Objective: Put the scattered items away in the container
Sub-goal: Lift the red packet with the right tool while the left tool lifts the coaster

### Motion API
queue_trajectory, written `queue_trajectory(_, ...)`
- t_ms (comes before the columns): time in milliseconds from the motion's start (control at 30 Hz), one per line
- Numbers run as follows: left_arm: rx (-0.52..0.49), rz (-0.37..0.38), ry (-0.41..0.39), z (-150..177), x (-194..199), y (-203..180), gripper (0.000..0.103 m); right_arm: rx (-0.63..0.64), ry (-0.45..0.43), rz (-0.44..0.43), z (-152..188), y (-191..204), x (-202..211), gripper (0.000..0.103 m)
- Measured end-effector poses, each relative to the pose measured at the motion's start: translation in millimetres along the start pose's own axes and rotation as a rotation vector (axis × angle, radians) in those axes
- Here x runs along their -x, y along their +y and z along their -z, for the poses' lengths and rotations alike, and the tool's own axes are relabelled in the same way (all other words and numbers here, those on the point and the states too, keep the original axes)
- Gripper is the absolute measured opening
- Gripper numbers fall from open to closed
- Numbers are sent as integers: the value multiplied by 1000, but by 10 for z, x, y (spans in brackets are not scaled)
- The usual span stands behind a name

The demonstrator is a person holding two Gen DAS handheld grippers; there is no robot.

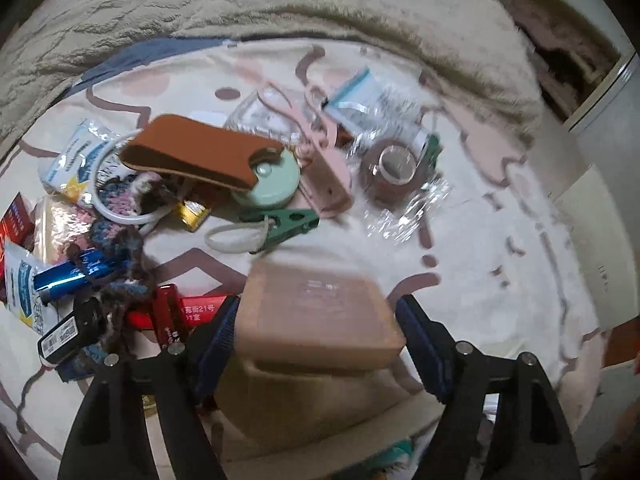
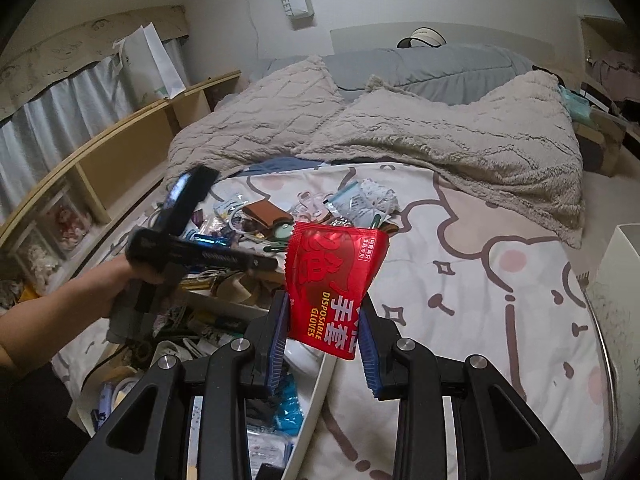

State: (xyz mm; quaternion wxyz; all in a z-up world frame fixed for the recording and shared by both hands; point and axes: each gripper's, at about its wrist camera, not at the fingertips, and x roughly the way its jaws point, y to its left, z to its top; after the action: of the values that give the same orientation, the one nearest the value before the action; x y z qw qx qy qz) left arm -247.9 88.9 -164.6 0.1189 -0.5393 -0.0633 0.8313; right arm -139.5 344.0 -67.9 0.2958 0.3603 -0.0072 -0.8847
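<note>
Two views, left wrist first.
Left tongs: your left gripper (image 1: pixel 320 332) has its blue pads on either side of a tan box (image 1: pixel 320 316). The box fills the gap between the fingers; it is blurred, so you cannot tell whether the pads press on it or only flank it.
Pile ahead: beyond the box, the scattered items lie on the patterned sheet (image 1: pixel 500 248): a brown leather case (image 1: pixel 192 152) over a mint round tin (image 1: pixel 272 184), a green clip (image 1: pixel 288 220), a pink clip (image 1: pixel 324 168), a tape roll in clear wrap (image 1: pixel 394 168) and a blue pen (image 1: pixel 68 276).
Far edge: a beige fleece blanket (image 1: pixel 360 20) is bunched behind the pile.

Right wrist view.
Right tongs: your right gripper (image 2: pixel 324 336) is clamped on the lower part of a red packet of disposable gloves (image 2: pixel 332 280), which stands up between the pads above the bed.
Container: a white-rimmed bin (image 2: pixel 320 384) sits right under the packet, already cluttered inside.
Other hand: your left hand (image 2: pixel 120 276) holds its gripper over the pile, to the left of the packet.
</note>
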Motion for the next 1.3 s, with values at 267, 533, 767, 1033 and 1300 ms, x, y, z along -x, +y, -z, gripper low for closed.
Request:
queue_trajectory(267,-34,65,-126,8,568,14,38,-31,-21,-28,68,68,6,33)
queue_trajectory(533,-54,52,-129,93,701,52,50,-51,-23,-45,105,159,-3,33)
queue_trajectory(767,-44,45,-40,96,351,54,77,-49,-24,-49,119,206,38,33)
queue_trajectory(1033,-204,-10,79,-6,-98,-162,101,-62,-11,-62,161,161,21,34)
queue_trajectory(1300,-325,-120,134,-12,-360,-241,101,-81,5,-78,223,81,-27,34)
